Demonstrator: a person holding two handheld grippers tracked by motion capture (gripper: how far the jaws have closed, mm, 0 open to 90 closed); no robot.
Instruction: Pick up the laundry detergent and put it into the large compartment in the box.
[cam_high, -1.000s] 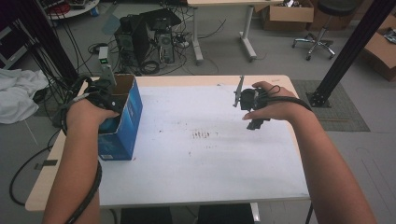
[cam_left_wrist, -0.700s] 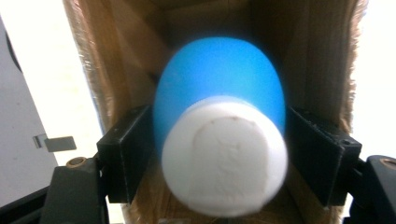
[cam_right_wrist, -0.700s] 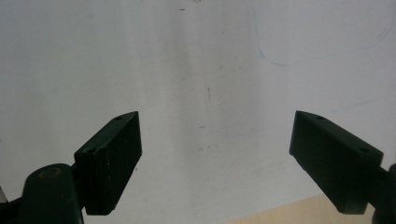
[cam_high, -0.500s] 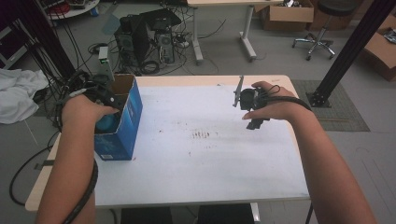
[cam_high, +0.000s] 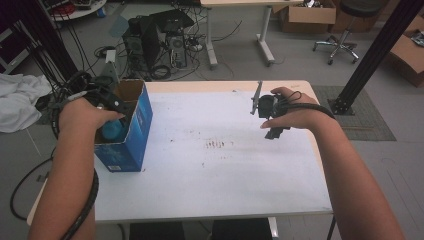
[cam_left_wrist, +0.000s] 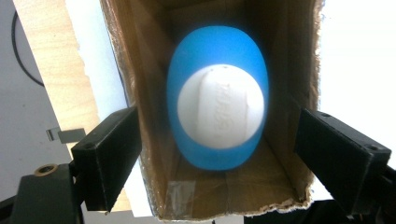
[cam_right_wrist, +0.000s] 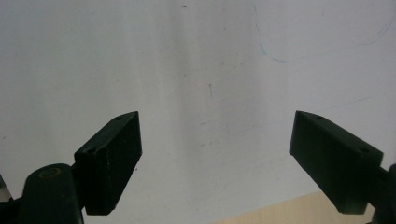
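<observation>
Left side of the table: an open-topped blue cardboard box stands upright near the table's left edge, its brown inner walls exposed and its rim torn ragged at one corner in the left gripper view. Printing on the box's blue outer face is too small to read in the high view. Inside it lies a blue egg-shaped object with a white oval face; raised lettering runs across that face, but it is blurred and cannot be read. The object sits between the two long inner walls, close to both, with little spare room at its sides.

The left gripper is held over the box mouth. Its jaws are spread wide, straddling the box's walls from outside, and grip nothing. In the high view the left hand rests at the box's near-left rim.

Centre: the white tabletop is bare apart from small dark marks, giving open room across its middle and near edge.

Right side: the right gripper is held above the tabletop toward the far right corner, well apart from the box. Its jaws stand wide apart with nothing between them. A faint blue pen line curves across the surface ahead of it, and the table's wooden edge shows just below.
</observation>
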